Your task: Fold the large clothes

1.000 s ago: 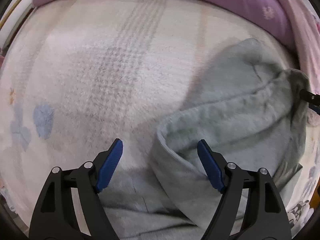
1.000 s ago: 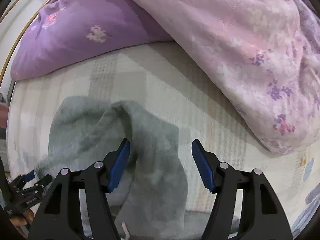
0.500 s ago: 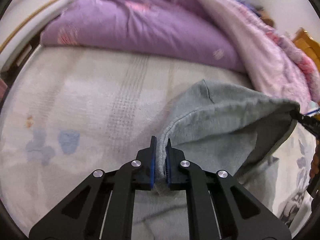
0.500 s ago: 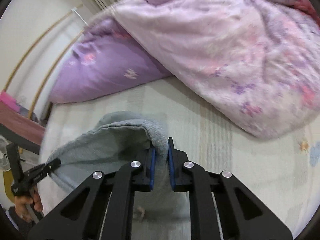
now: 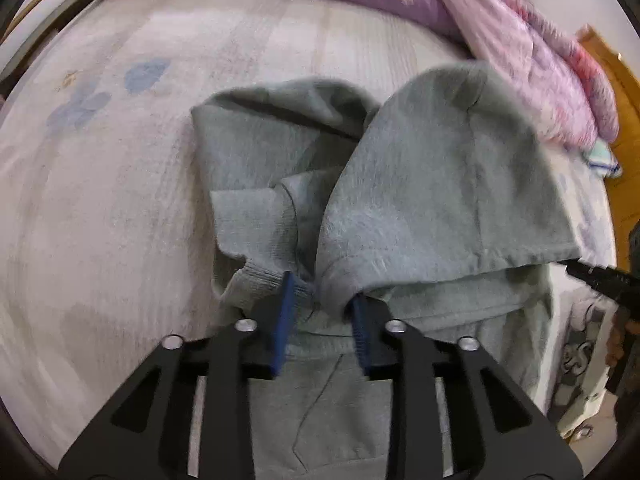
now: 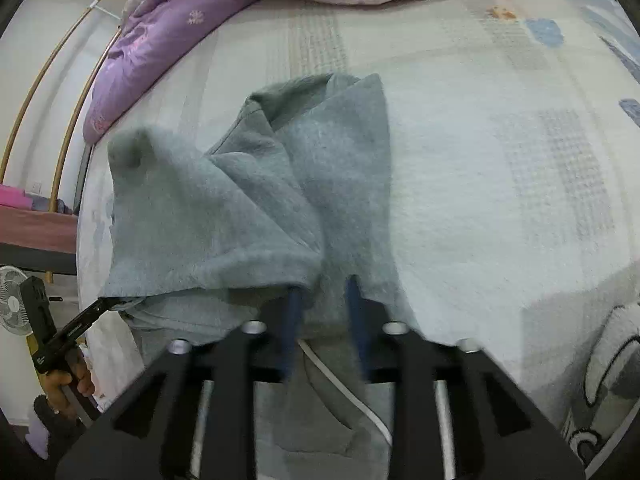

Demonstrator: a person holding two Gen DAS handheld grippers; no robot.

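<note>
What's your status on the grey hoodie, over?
Left tool and right tool part open, fabric draped between fingers. Grey hoodie hood folded down over body. Pink quilt nearby, not touching.

A plain grey is being shown by the sweatshirt [image 5: 440, 184], with a white drawstring [image 6: 352, 396] lying on it. Black is being worn by the left gripper [image 5: 320, 312] and the right gripper [image 6: 322, 312], with blue pads [image 5: 282, 320] on the fingers. The bed cover [image 5: 120, 200] is being seen in cream, crossed by faint grey checked bands and dotted with pale blue shapes. The pillow [image 6: 148, 52] is being shown in purple with small pink and white flowers, the quilt [image 5: 540, 60] in pale pink with floral print.
</note>
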